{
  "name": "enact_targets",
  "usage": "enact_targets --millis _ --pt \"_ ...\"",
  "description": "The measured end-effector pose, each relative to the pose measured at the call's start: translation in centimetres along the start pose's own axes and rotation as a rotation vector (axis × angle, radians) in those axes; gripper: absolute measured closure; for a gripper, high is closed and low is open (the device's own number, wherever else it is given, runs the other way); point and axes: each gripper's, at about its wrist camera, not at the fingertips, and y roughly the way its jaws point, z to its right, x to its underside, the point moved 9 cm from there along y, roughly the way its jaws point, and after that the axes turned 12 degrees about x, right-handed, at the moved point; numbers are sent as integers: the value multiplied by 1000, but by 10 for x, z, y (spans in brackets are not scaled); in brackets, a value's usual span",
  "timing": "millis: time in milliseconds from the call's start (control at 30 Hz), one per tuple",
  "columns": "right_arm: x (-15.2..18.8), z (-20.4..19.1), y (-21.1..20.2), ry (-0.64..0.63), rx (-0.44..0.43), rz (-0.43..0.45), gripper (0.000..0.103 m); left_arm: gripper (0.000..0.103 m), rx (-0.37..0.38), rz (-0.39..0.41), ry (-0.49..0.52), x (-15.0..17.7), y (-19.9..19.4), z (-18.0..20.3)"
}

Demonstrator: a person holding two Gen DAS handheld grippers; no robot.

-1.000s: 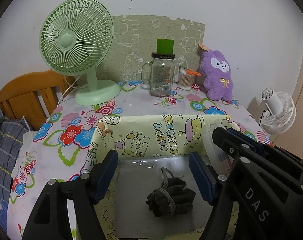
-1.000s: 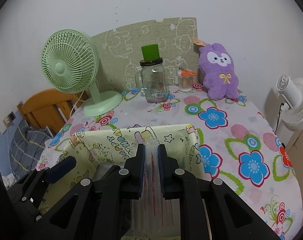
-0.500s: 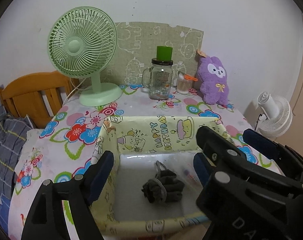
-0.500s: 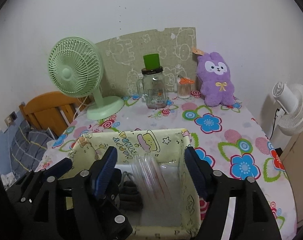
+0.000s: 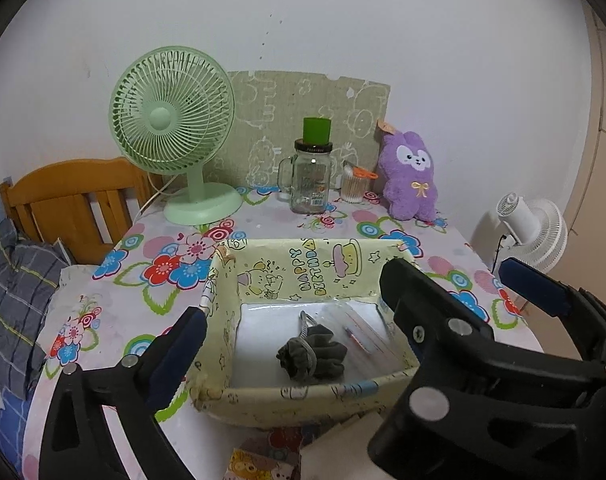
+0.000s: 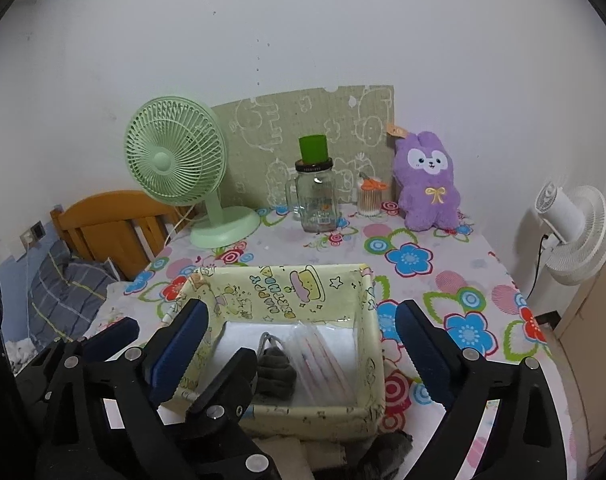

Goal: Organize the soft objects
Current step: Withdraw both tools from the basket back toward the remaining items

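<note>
box [image 6: 369, 344]: near wall partly behind left gripper [image 6: 239, 372] | grey cloth [image 6: 273, 374]: left part hidden by same finger | clear packet [image 6: 323, 360]: contents unreadable | booklet [image 5: 259, 462]: cut off by bottom edge | jar [image 5: 309, 180]: label illegible

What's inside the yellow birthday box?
In the yellow box lie a dark grey pouch with a cord and a clear plastic bag beside it. What the bag holds, and anything under the pouch, cannot be made out.

"HAPPY BIRTHDAY", seemingly, on the yellow box's [image 5: 303, 276] inner wall
</note>
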Motion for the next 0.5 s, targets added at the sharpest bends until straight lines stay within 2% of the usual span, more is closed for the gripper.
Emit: enact_targets --millis 500 --pt "19 14 -52 -15 9 32 1 0 13 41 66 17 -42 27"
